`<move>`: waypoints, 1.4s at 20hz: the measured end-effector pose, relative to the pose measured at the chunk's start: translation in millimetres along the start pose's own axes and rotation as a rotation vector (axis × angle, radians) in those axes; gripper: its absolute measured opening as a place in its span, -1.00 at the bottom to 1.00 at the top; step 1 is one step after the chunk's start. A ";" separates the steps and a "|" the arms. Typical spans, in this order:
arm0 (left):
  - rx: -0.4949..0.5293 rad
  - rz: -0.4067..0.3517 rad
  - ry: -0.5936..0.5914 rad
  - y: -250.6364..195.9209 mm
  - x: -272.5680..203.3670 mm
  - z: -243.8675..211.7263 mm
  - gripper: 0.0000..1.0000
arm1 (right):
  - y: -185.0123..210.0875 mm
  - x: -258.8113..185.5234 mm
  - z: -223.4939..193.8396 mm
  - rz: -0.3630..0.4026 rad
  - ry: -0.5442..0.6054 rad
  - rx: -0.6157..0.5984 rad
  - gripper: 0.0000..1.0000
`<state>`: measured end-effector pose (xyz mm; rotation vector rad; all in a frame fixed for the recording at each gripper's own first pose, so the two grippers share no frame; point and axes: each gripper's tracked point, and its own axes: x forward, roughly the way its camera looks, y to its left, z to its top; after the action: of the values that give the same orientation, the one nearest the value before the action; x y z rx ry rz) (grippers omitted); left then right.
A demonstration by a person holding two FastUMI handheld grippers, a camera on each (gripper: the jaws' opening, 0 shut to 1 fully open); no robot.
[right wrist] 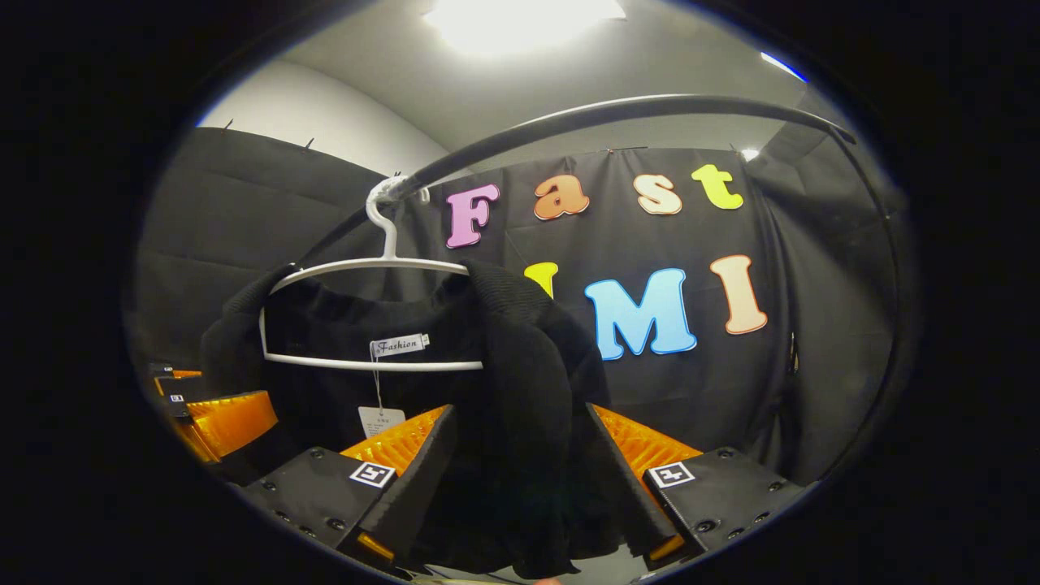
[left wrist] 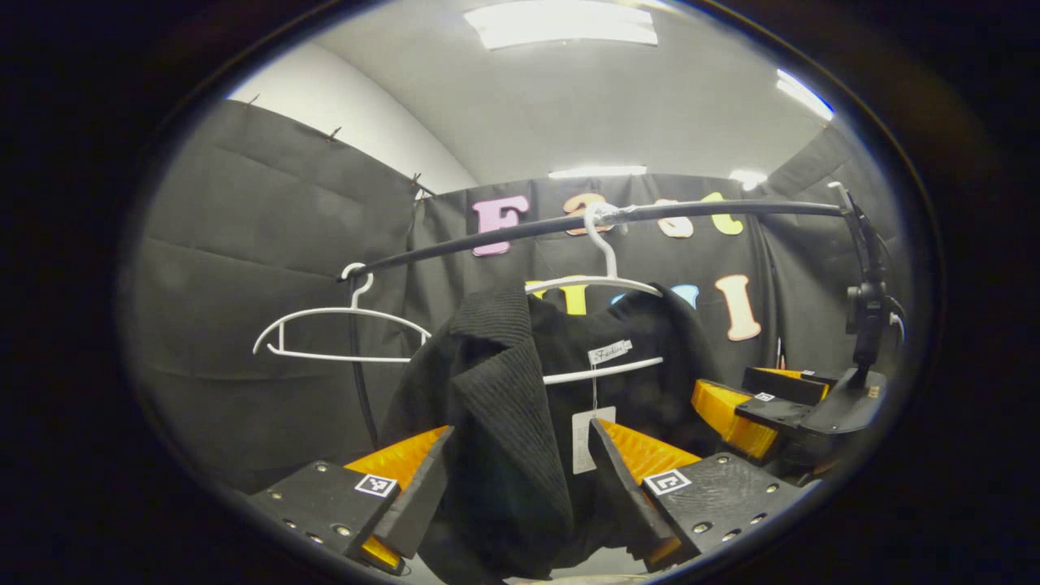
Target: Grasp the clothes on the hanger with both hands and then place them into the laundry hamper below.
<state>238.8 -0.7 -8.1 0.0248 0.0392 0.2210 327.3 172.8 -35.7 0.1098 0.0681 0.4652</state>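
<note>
A black knitted garment [left wrist: 504,406] hangs on a white hanger [left wrist: 597,284] hooked over a black rail [left wrist: 528,231]. My left gripper [left wrist: 520,435] is shut on one shoulder of it, and the fabric fills the gap between both fingers. In the right gripper view, my right gripper [right wrist: 520,418] is shut on the other shoulder of the garment [right wrist: 520,357], which bulges up past the end of the hanger [right wrist: 374,264]. A paper tag [right wrist: 380,418] dangles from the collar. Each view also catches the other gripper, the right gripper [left wrist: 751,406] and the left gripper [right wrist: 219,418], beside the garment.
A second white hanger [left wrist: 333,313] hangs bare on the rail to the left of the garment. The rail [right wrist: 569,114] arches overhead in the right gripper view. Black cloth walls close the booth behind and at both sides.
</note>
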 end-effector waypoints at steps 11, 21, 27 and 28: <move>0.017 0.101 0.024 -3.7 31.9 -18.2 0.89 | -6.4 53.2 -26.9 0.010 0.071 -0.003 0.90; 0.032 0.155 0.068 2.0 43.3 -34.3 0.48 | 2.9 67.8 -31.7 0.062 0.126 0.130 0.41; 0.044 0.139 0.072 3.9 41.7 -34.0 -0.33 | 4.6 70.8 -20.6 0.059 0.100 0.079 -0.68; 0.045 0.123 0.069 1.9 44.0 -35.4 -0.22 | 7.7 69.3 -21.8 0.065 0.095 0.047 -0.63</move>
<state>279.8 11.6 -45.0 0.0648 0.1113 0.3438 383.8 212.9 -59.2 0.1362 0.1695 0.5343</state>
